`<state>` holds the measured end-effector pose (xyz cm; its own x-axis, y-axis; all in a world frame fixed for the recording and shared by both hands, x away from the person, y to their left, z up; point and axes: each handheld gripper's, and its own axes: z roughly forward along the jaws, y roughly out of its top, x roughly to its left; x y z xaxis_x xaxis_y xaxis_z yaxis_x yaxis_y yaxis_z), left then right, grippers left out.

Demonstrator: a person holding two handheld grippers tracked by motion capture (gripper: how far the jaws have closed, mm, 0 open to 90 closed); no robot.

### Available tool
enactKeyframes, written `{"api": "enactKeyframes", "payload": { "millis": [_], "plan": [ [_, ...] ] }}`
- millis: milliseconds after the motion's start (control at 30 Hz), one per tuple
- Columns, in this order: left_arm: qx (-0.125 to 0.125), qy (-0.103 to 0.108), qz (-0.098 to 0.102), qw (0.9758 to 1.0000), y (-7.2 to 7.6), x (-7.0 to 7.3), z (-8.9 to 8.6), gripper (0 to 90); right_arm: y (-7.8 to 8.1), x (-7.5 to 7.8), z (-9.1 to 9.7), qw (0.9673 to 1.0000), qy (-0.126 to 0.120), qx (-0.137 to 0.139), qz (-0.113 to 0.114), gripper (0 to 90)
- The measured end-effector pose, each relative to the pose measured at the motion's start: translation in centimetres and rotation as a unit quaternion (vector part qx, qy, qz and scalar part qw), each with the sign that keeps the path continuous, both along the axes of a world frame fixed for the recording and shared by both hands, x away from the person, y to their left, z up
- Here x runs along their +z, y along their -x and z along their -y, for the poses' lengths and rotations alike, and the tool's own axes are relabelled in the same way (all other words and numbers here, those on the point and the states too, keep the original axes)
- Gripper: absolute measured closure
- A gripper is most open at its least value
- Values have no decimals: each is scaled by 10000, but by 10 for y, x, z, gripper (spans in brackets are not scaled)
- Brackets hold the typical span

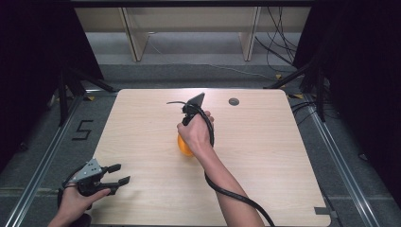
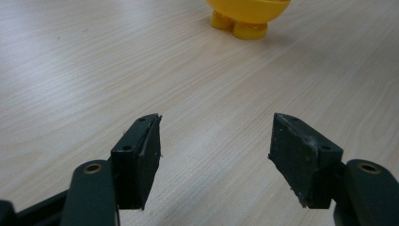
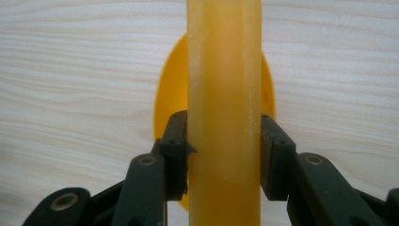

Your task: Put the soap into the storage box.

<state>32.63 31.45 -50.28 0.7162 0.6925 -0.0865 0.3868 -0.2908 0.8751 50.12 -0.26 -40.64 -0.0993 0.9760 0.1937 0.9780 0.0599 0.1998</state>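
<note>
**Right gripper clamped on a yellow toy's upright part**

Squarely between the right gripper's (image 3: 225, 155) jaws stands a pale yellow column (image 3: 225, 94), running straight up the right gripper view, with a brighter yellow rounded body (image 3: 164, 108) showing behind it on either side. Both pads press flat against the column's sides, so the jaws are pinching it. The surface looks smooth, glossy and rigid, probably hollow plastic: light to lift, unlikely to crush, but slick enough to twist or slide in the pads. Taking it across the column's flat-looking sides, as now, seems the sound hold; the rounded body would likely squirt out.

From the left gripper (image 2: 216, 155), the same yellow toy (image 2: 247, 14) sits well ahead, resting on two stubby feet on the wooden table (image 2: 94, 70). That gripper's jaws are spread wide with nothing between them, hovering low over bare wood.

From above, the toy (image 1: 183, 146) sits directly beneath the person's right hand (image 1: 196, 132), near the table's middle, while the left gripper (image 1: 111, 176) waits at the near left corner.
</note>
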Motion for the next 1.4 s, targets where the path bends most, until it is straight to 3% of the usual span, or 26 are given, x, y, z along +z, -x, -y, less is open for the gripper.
{"api": "enactKeyframes", "payload": {
  "millis": [233, 300, 333, 367, 400, 467, 500, 533, 600, 633, 667, 700, 767, 800, 867, 933, 967, 1100, 1167, 1200, 1233, 1300, 1400],
  "plan": [
    [0, 29, -5, 10000, 0, 0, 1, 335, 1, -1, 1, 9993, 122, 345, 90, 611],
    [-4, 15, -17, 10000, 0, 0, 0, 336, 1, -1, 2, 9992, -42, 382, 117, 601],
    [-4, -5, -23, 10000, 0, 0, 0, 335, 2, 1, -2, 9994, 110, 185, 288, 578],
    [12, -1, -7, 10000, 0, 0, 1, 336, 3, 3, 0, 9988, 73, 325, 347, 546],
    [5, -32, -8, 10000, 0, 0, 0, 336, 4, 4, 0, 9986, 108, 278, 444, 517],
    [-17, -17, -2, 10000, 0, 0, 0, 336, 4, 6, 4, 9949, 256, 617, 755, 490],
    [-9, -12, -7, 10000, 0, 0, 0, 336, 6, 9, 2, 9966, 235, 465, 633, 483],
    [-8, -14, -7, 10000, 0, 0, 1, 336, 7, 9, 4, 9958, 209, 507, 728, 478],
    [23, -57, -15, 10000, 0, 0, 1, 336, 7, 9, 7, 9954, 223, 625, 693, 475],
    [18, -52, -13, 10000, 0, 0, 1, 336, 7, 9, 7, 9961, 186, 544, 665, 477],
    [17, -56, -16, 10000, 0, 0, 1, 336, 6, 7, 10, 9948, 188, 701, 713, 480],
    [19, -56, -15, 10000, 0, 0, 1, 335, 6, 6, 9, 9960, 143, 541, 691, 485],
    [-10, -30, -22, 10000, 0, 0, 1, 335, 6, 6, 10, 9965, 154, 571, 586, 487],
    [-11, -27, -22, 10000, 0, -1, 1, 336, 5, 6, 10, 9952, 245, 674, 669, 487],
    [20, -43, -21, 10000, 0, 0, 1, 336, 5, 7, 8, 9971, 196, 478, 558, 486],
    [22, -48, -21, 10000, 0, 0, 1, 336, 5, 8, 10, 9962, 167, 580, 626, 486],
    [17, -52, -22, 10000, 0, 0, 1, 335, 5, 9, 9, 9969, 169, 471, 612, 483],
    [-20, -27, -15, 10000, 0, 0, 1, 335, 5, 8, 10, 9970, 151, 464, 599, 479],
    [15, -42, -15, 10000, 0, 0, 1, 336, 4, 7, 13, 9941, 283, 693, 789, 479],
    [19, -52, -19, 10000, 0, 0, 1, 336, 4, 7, 14, 9943, 276, 670, 788, 478],
    [16, -49, -18, 10000, 0, 0, 1, 336, 5, 8, 13, 9963, 181, 543, 648, 478],
    [12, -55, -20, 10000, 0, 0, 1, 336, 5, 7, 15, 9960, 136, 501, 726, 478],
    [10, -51, -20, 10000, 0, 0, 1, 336, 7, 10, 16, 9969, 114, 418, 660, 478]
  ]
}}
